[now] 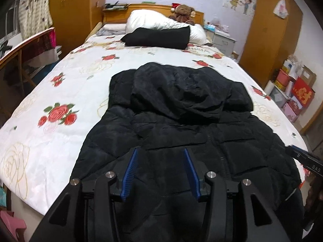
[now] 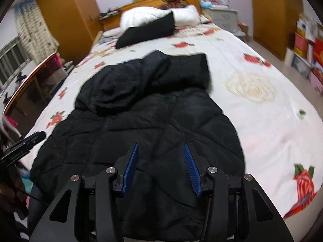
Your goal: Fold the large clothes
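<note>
A black padded jacket (image 1: 181,125) lies lengthwise on the flowered bedspread (image 1: 50,92), hood (image 1: 177,92) toward the pillow (image 1: 153,20), spread flat, probably to ready it for folding. The left gripper (image 1: 160,171) and right gripper (image 2: 161,167) hang above its lower half, 1 on each side of the zip (image 1: 212,141); both sets of jaws stand spread, pinching nothing. The hem is hidden behind the grippers, and no sleeve can be clearly made out. Blur softens the right view.

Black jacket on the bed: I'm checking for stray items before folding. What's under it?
Around the black jacket only the floral bedspread shows. Anything beneath the jacket itself is covered.
</note>
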`<state>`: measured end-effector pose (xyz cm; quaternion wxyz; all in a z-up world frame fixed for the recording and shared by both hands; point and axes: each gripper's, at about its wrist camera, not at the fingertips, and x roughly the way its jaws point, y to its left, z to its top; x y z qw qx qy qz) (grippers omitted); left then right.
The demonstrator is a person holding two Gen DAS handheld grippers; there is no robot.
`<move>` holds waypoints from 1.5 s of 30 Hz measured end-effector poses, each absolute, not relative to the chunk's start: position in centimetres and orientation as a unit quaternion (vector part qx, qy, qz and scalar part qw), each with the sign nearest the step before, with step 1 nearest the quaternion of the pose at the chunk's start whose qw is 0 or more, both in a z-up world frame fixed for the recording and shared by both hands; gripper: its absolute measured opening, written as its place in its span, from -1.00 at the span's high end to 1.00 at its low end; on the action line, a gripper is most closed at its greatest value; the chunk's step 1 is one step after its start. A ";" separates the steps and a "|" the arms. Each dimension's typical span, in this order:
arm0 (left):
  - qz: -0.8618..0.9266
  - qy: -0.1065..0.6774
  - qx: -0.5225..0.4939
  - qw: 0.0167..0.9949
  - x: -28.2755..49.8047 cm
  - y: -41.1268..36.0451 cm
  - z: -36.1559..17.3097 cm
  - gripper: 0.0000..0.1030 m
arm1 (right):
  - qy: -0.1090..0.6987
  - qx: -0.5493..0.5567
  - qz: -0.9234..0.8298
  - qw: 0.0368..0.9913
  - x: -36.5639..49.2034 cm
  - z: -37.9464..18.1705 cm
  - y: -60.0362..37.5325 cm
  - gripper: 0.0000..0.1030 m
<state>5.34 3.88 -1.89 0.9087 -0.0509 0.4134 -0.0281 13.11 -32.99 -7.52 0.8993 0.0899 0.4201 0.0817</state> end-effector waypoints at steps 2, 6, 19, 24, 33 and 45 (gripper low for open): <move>-0.014 0.420 -0.054 0.906 5.2 5.0 -2.6 0.06 | 0.426 0.100 0.068 0.897 13.1 -8.1 -34.6 0.09; 0.029 0.432 -0.062 0.899 4.4 8.5 -3.9 0.06 | 0.444 0.151 0.032 0.882 13.3 -9.5 -39.2 -0.11; 0.065 0.477 -0.108 0.870 2.4 14.2 -7.4 -0.20 | 0.504 0.235 0.079 0.828 12.1 -12.3 -41.0 -0.15; 0.054 0.491 -0.143 0.858 1.8 15.1 -8.5 -0.28 | 0.518 0.233 0.100 0.817 11.7 -12.7 -40.9 -0.15; 0.009 0.498 -0.115 0.859 1.4 11.8 -8.1 -0.15 | 0.522 0.243 0.113 0.810 11.7 -12.5 -40.6 0.17; 0.010 0.480 -0.149 0.865 0.7 12.7 -6.4 0.62 | 0.509 0.269 0.129 0.807 11.2 -11.5 -40.9 0.70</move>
